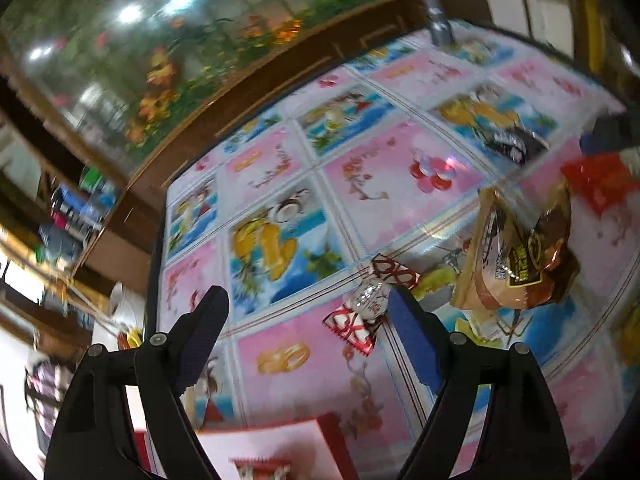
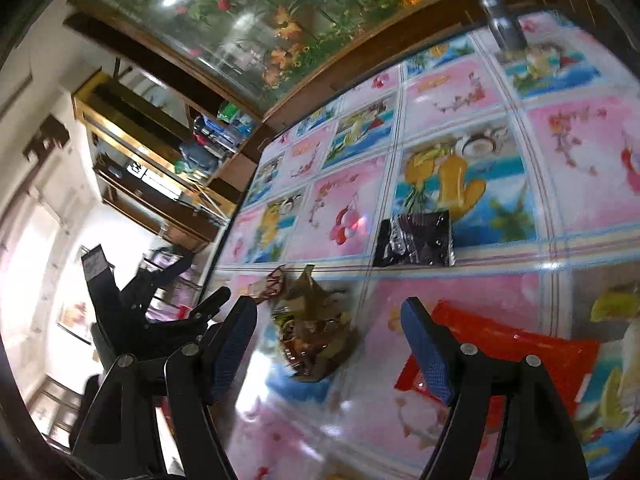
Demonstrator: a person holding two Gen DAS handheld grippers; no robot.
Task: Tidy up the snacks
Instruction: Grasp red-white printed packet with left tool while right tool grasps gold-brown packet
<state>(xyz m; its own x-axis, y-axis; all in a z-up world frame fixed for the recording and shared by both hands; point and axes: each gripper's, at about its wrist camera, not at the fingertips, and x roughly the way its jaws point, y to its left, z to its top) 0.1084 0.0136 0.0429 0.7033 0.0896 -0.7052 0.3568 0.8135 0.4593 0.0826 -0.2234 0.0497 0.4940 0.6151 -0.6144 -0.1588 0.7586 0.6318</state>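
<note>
My left gripper (image 1: 308, 316) is open over the table, and nothing is between its fingers. A small candy (image 1: 366, 304) in a red-and-white twisted wrapper lies just beyond its right fingertip. A brown snack bag (image 1: 516, 248) sits further right, with a red packet (image 1: 596, 184) behind it. In the right wrist view my right gripper (image 2: 332, 332) is open. The brown snack bag (image 2: 312, 332) lies on the table in the gap between its fingertips, apart from both. The red packet (image 2: 516, 344) lies behind the right finger, and a black packet (image 2: 416, 240) lies further off.
The table (image 1: 400, 168) has a glossy cartoon-print cover. A red-and-white box (image 1: 288, 448) sits at the near edge under my left gripper. A long aquarium (image 1: 160, 40) stands behind the table, and a metal post (image 1: 438, 20) rises at the far side. My left gripper (image 2: 192, 316) shows in the right wrist view.
</note>
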